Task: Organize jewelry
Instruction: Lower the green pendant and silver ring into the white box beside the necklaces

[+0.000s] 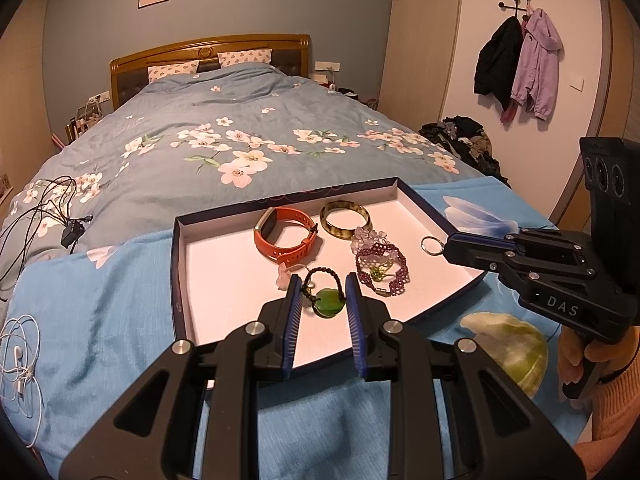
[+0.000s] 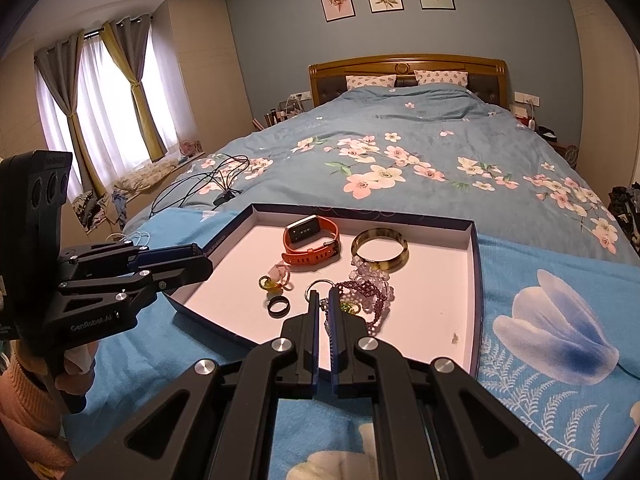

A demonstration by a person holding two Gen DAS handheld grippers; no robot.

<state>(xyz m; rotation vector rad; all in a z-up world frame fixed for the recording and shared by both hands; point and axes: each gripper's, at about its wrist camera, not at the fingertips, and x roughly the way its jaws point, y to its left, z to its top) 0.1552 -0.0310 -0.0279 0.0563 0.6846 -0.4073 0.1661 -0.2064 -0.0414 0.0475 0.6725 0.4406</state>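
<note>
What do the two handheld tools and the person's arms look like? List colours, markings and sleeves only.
Both are matte black plastic linkages with round silver pivot bolts. The left tool has ribbed blue pads on its fingers; white "GenRobot.AI" lettering shows on its side in the right wrist view. The right tool reads "DAS" from the left wrist view. Both wrists wear a peach knit sleeve.

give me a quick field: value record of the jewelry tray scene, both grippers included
surface: bed with a blue floral blanket
tray: shallow, dark rim, pale lining
orange watch: far middle of tray
tortoiseshell bangle: right of the watch
purple beaded bracelet: right middle, partly over clear beads
green pendant: near edge
left gripper: open, fingers either side of the pendant
right gripper: shut on silver key ring
</note>
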